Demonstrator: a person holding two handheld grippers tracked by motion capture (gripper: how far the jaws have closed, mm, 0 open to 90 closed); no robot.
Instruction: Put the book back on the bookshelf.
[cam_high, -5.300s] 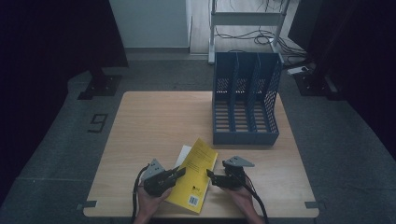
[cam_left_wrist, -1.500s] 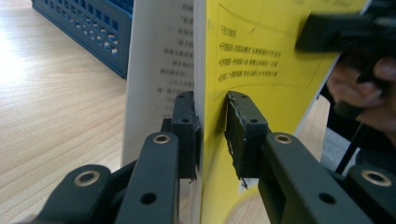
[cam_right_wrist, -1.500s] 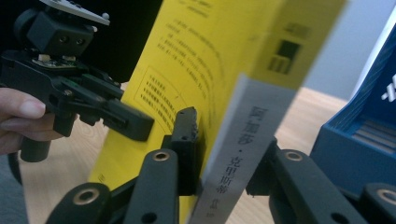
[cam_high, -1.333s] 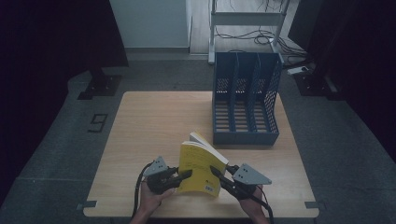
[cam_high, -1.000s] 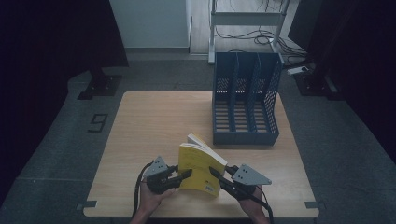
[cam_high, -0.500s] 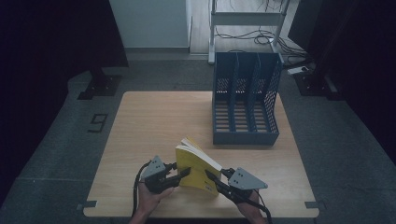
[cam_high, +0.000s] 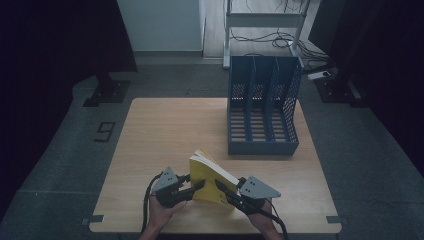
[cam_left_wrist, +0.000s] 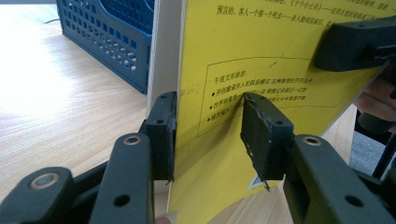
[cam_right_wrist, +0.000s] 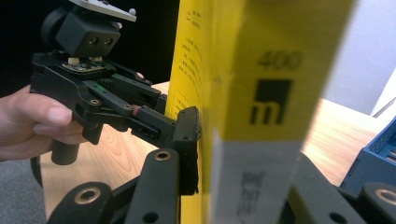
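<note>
The yellow book (cam_high: 207, 175) is held upright and tilted above the near edge of the desk (cam_high: 165, 130), between the two hands, with its cream page block turned toward the blue file rack (cam_high: 262, 110). That rack, divided into three slots, is set on the far right part of the desk, well apart from the book. In the right gripper view the right gripper (cam_right_wrist: 233, 186) is seen clenched on the book's spine edge, one pad pressed flat against the cover. In the left gripper view the left gripper (cam_left_wrist: 208, 135) is seen astride the book's lower edge: its fingers have just been opening, one finger (cam_left_wrist: 162, 133) lies against the page side, the other stands off the printed cover, so the book is released by it.
</note>
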